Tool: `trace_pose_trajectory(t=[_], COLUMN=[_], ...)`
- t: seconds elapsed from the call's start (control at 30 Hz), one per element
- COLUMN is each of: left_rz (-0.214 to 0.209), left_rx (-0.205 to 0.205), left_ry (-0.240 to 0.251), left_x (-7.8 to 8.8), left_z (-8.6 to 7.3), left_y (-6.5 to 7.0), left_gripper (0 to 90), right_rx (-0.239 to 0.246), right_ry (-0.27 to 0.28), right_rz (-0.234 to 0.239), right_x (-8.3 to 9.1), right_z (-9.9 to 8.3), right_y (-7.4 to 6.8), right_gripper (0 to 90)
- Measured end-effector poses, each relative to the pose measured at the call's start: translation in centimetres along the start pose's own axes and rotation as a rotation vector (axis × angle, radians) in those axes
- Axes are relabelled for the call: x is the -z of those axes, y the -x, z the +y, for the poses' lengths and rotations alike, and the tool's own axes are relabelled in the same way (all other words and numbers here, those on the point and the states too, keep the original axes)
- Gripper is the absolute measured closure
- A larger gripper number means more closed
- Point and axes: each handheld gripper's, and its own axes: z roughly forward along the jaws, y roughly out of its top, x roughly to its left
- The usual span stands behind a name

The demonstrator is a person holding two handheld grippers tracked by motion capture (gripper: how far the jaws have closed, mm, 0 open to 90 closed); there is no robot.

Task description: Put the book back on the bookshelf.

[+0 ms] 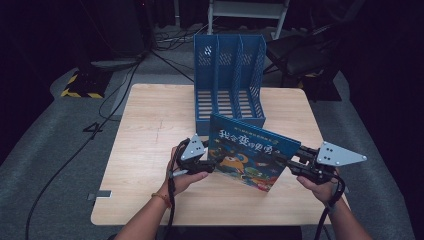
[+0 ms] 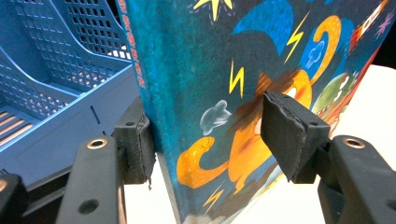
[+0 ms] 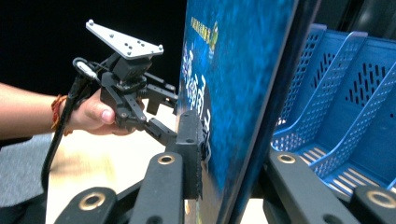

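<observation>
A thin picture book with a blue cover, an orange cartoon figure and Chinese title stands on edge, tilted, just above the wooden table. My right gripper is shut on its right end; in the right gripper view the pad presses the cover of the book. My left gripper straddles the book's left end. In the left gripper view the book sits between the jaws: one pad rests by the spine, while the other pad stands off the cover.
A blue three-slot file rack stands at the table's far middle, right behind the book, its open slots facing me. It also appears as the blue rack in the left gripper view. A chair and cables lie on the floor beyond.
</observation>
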Motion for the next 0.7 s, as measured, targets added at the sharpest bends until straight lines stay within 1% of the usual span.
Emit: trace_pose_trajectory(t=[0.07,0.13,0.17,0.2,0.3,0.33,0.4,0.43,0.47,0.5,0.53,0.57,0.6,0.63,0.7], left_rz=[0.008,0.012,0.015,0.007,0.004,0.003,0.002,0.002,0.001,0.004,0.004,0.002,-0.002,-0.001,0.000], left_rx=[-0.013,-0.026,-0.030,-0.027,-0.026,-0.027,-0.029,-0.029,-0.025,-0.026,-0.026,-0.024,-0.022,-0.022,-0.021], left_ry=[-0.009,-0.015,-0.015,-0.014,-0.014,-0.014,-0.014,-0.014,-0.014,-0.014,-0.014,-0.012,-0.011,-0.010,-0.010], left_x=[-0.1,-0.3,-0.3,-0.4,-0.5,-0.5,-0.5,-0.5,-0.5,-0.6,-0.6,-0.6,-0.6,-0.6,-0.7], left_z=[0.1,0.2,0.2,0.3,0.3,0.3,0.3,0.3,0.3,0.3,0.3,0.3,0.3,0.3,0.3], left_y=[0.2,0.3,0.4,0.4,0.3,0.3,0.3,0.3,0.3,0.3,0.3,0.2,0.2,0.1,0.2], left_gripper=[39.5,39.5,39.5,39.6,39.6,39.6,39.6,39.5,39.5,39.5,39.5,39.5,39.5,39.5,39.4], right_rx=[-0.003,-0.014,-0.016,-0.016,-0.015,-0.015,-0.024,-0.024,-0.024,-0.023,-0.023,-0.022,-0.022,-0.021,-0.027], right_ry=[-0.028,-0.068,-0.079,-0.089,-0.169,-0.169,-0.241,-0.261,-0.261,-0.296,-0.296,-0.321,-0.321,-0.333,-0.348], right_rz=[0.012,0.017,0.018,0.018,0.030,0.030,0.056,0.061,0.061,0.053,0.053,0.057,0.057,0.054,0.064], right_x=[0.2,0.4,0.5,0.6,0.6,0.6,0.8,0.9,0.9,0.9,0.9,0.9,0.9,0.8,0.6], right_z=[0.5,1.0,1.3,1.6,2.8,2.8,4.3,4.6,4.6,5.4,5.4,5.9,5.9,6.1,6.4], right_y=[0.1,0.3,0.3,0.4,0.6,0.6,1.0,1.0,1.0,1.1,1.1,1.1,1.1,1.1,1.2], right_gripper=[76.0,76.1,76.2,76.3,76.0,76.0,75.9,75.2,75.2,72.9,72.9,70.8,70.8,70.4,71.4])
